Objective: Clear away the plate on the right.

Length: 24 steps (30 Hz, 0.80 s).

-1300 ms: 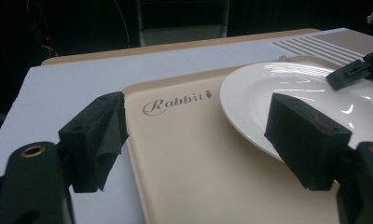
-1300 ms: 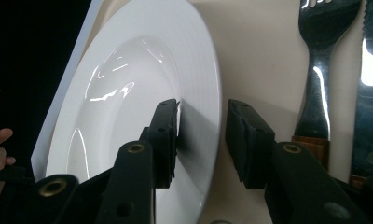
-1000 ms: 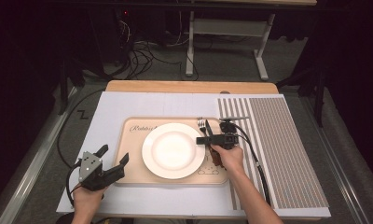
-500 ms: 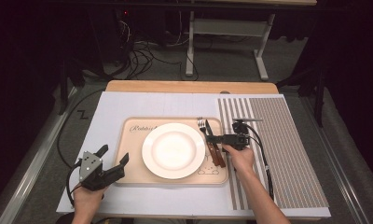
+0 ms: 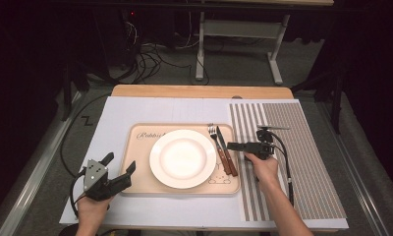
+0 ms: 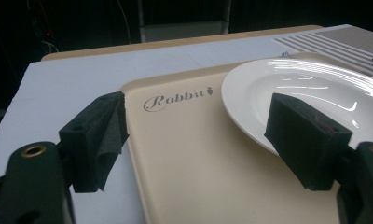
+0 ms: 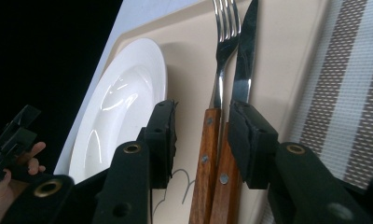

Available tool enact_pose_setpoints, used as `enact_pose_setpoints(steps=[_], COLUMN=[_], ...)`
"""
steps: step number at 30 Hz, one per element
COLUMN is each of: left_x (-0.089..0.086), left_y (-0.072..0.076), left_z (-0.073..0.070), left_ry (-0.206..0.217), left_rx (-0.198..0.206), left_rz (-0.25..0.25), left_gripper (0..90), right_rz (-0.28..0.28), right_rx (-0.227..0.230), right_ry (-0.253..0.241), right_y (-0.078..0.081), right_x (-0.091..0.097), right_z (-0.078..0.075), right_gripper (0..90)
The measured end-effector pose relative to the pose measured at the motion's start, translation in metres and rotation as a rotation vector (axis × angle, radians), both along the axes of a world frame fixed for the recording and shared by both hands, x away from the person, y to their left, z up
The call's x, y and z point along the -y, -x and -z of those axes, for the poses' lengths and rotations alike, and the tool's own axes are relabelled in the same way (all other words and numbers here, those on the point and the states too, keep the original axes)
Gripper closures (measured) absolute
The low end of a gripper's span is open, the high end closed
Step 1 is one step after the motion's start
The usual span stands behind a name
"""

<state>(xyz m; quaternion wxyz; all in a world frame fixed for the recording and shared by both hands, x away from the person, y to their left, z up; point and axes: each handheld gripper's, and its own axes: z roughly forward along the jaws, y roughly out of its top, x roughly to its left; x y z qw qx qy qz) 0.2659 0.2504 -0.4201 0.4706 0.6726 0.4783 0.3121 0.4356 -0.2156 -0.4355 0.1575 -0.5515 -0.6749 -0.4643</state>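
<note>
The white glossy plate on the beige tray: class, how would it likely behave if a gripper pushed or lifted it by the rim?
The white glossy plate looks rigid and glazed, so padded jaws might slip on its shiny rim. It sits flat on the smooth beige tray, so a push would probably slide it, not tip it. It looks like ceramic, likely breakable if dropped.

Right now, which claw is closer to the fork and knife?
The right claw, just beside the fork and knife handles. The left claw sits beyond the plate, at the tray's opposite corner.
</note>
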Motion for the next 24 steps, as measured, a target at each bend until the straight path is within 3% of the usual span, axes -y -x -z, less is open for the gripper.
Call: enact_pose_setpoints(steps=[24], left_x=[0.000], left_y=[0.000], left_z=[0.000], left_ry=[0.000], left_rx=[-0.001], left_rz=[0.000], left_gripper=[21.2], right_rz=[0.056], right_rx=[0.028], right_ry=[0.002], right_y=[0.012], right_x=[0.042], right_z=[-0.005], right_gripper=[63.6])
